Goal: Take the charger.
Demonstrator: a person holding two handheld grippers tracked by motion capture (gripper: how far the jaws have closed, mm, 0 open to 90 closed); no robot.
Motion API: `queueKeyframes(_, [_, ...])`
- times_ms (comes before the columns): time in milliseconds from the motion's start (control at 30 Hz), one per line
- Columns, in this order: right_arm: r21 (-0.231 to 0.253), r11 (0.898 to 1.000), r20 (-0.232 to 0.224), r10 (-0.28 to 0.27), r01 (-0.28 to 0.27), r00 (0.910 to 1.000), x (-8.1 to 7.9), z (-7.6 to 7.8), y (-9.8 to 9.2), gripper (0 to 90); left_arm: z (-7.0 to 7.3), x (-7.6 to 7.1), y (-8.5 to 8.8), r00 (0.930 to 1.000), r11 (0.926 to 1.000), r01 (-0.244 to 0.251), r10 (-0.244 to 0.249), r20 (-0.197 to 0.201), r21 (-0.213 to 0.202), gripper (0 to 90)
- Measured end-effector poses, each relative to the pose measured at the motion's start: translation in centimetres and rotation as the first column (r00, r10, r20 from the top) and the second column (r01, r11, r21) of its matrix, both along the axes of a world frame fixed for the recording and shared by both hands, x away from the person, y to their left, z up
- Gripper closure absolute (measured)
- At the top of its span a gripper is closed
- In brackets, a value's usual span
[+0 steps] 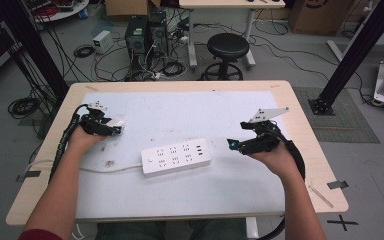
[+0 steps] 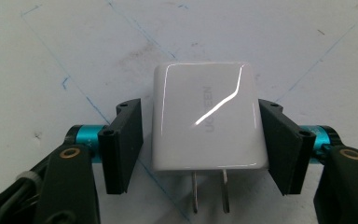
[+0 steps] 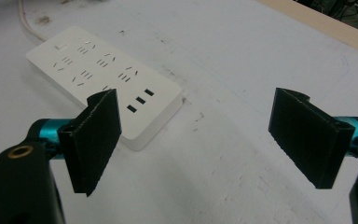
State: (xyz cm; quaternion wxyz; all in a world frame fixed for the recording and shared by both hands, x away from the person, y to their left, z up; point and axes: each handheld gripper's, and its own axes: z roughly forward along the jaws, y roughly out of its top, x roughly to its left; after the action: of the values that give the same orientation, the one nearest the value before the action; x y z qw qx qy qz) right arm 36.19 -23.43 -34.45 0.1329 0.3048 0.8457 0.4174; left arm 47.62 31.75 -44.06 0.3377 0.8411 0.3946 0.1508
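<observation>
I've got the left gripper [image 2: 200,135] down on the white mat [image 1: 190,112], and the charger [image 2: 208,117] sits square between its jaws. It's a glossy white block, lying flat, with its two metal prongs [image 2: 209,190] pointing back toward the camera. In the left gripper view the right pad [image 2: 282,144] is against the charger's side; on the left pad [image 2: 123,142] I see a thin sliver of gap, so I can't call the squeeze firm on that side. The jaws are drawn in close around the body, that much is plain.

From the high view, the left gripper [image 1: 111,127] is at the left part of the table [image 1: 300,125], the charger [image 1: 117,123] a small white shape at its tip. It lies well apart from the strip [image 1: 176,157], which sits mid-table, angled slightly, its cord [image 1: 105,169] running off to the left edge.

My right gripper [image 1: 234,145] hovers just beside the strip's right end, jaws pointing at it. In the right gripper view the right gripper [image 3: 196,140] has its pads spread wide with nothing between them, bare mat below, and the strip [image 3: 105,79] lies ahead to the left, its sockets and three small slots facing up.
</observation>
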Motion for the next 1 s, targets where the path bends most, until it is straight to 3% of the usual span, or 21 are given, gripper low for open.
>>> queueKeyframes(367, [0.003,1.000,0.003,0.000,0.000,1.0000,0.0,0.0,0.0,17.2,0.3,-0.2,-0.1,0.9999,0.9999,0.007,-0.007,-0.008,0.012,42.4])
queueKeyframes(433, [0.003,1.000,0.005,0.001,-0.001,1.0000,-0.1,0.1,-0.1,17.1,0.8,-0.4,0.0,0.9999,0.9999,0.011,-0.011,-0.008,-0.011,42.5])
queueKeyframes(500, [0.005,1.000,0.007,0.002,-0.002,1.0000,-0.1,0.1,-0.2,17.1,1.6,-1.0,-0.1,0.9990,0.9992,0.039,-0.038,0.023,-0.013,42.5])
queueKeyframes(600, [0.011,1.000,0.009,0.003,-0.003,1.0000,-0.1,0.2,-0.2,17.1,1.9,-1.1,-0.1,0.9988,0.9991,0.040,-0.040,0.029,-0.013,42.5])
queueKeyframes(633, [0.011,1.000,0.009,0.003,-0.003,1.0000,-0.1,0.2,-0.2,17.1,3.4,-2.1,-0.2,0.9969,0.9985,0.052,-0.050,0.060,-0.019,42.5])
queueKeyframes(667, [0.013,1.000,0.016,0.008,-0.008,0.9998,-0.2,0.3,-0.1,17.1,3.4,-2.1,-0.2,0.9969,0.9985,0.052,-0.050,0.060,-0.019,42.5])
queueKeyframes(800, [0.017,1.000,0.022,0.019,-0.019,0.9996,-0.4,0.4,0.0,17.1,5.9,-4.2,-0.8,0.9913,0.9969,0.078,-0.078,0.106,-0.001,42.5])
queueKeyframes(900, [0.022,1.000,0.025,0.021,-0.022,0.9995,-0.6,0.5,0.0,17.1,6.3,-4.7,-1.0,0.9901,0.9965,0.083,-0.082,0.115,-0.006,42.5])
queueKeyframes(933, [0.027,0.999,0.033,0.025,-0.026,0.9991,-0.8,0.7,0.0,17.1,7.7,-6.1,-1.4,0.9829,0.9940,0.110,-0.108,0.149,-0.004,42.5])
queueKeyframes(1000, [0.028,0.999,0.034,0.027,-0.028,0.9990,-0.9,0.8,-0.1,17.1,8.1,-6.6,-1.6,0.9801,0.9928,0.119,-0.117,0.160,-0.004,42.5])
